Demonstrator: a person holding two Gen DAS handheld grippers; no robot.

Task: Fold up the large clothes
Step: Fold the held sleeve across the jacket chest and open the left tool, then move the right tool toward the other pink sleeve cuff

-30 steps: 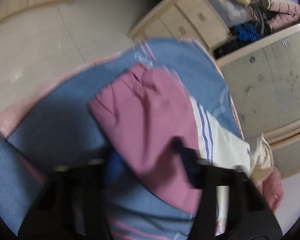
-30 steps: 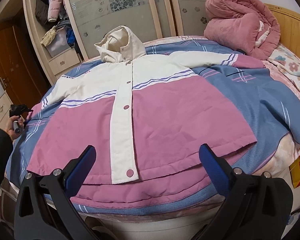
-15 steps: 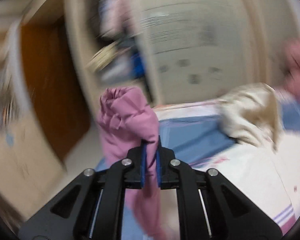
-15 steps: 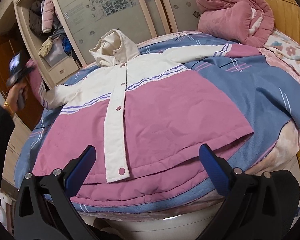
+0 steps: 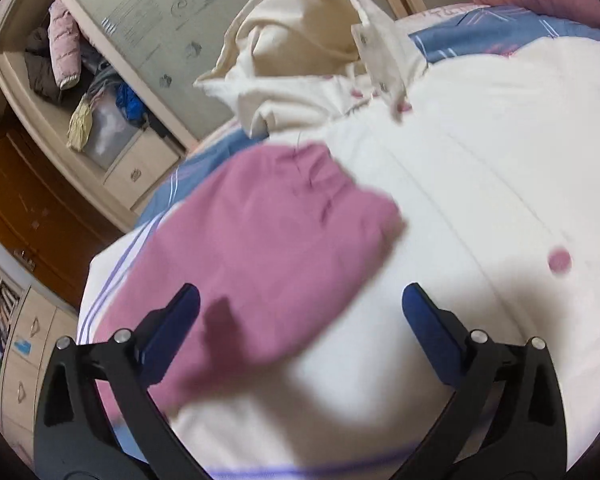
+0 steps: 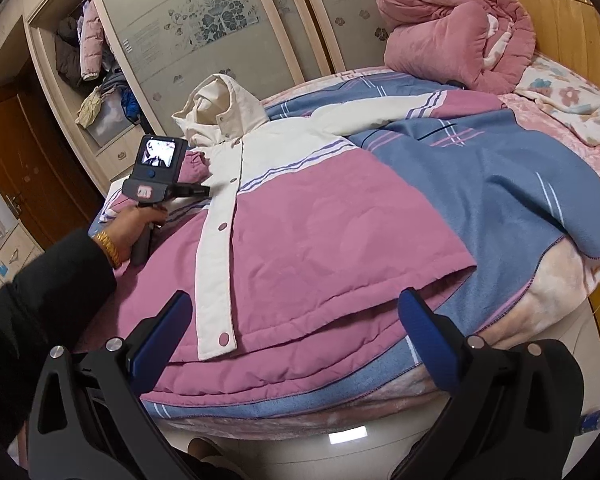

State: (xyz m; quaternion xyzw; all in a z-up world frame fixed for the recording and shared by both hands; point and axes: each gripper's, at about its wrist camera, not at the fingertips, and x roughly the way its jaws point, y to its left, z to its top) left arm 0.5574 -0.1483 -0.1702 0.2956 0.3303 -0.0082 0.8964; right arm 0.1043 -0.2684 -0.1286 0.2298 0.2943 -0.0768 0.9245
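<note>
A pink and white hooded jacket (image 6: 320,240) lies face up and buttoned on the bed. Its left sleeve (image 5: 268,232) is folded in, with the pink cuff resting on the white chest below the hood (image 5: 308,32). My left gripper (image 5: 300,300) hovers just behind that cuff. Its jaws are opening wide, and the pads press on nothing. The right wrist view shows a hand holding the left gripper (image 6: 204,191) over the jacket's shoulder. The other sleeve (image 6: 420,106) stretches out over the blanket. My right gripper (image 6: 294,300) stands open above the hem, holding nothing.
A blue striped blanket (image 6: 500,168) covers the bed under the jacket. A rolled pink quilt (image 6: 452,28) sits by the wooden headboard (image 6: 572,20). Behind the bed stand a wardrobe with frosted doors (image 6: 204,32), an open shelf of clothes (image 6: 92,64) and a brown door (image 6: 20,160).
The left gripper closed on the pink cuff beside the bed, lifted it over the jacket's chest, then let go with jaws wide. The right gripper shifted slightly and stayed open.
</note>
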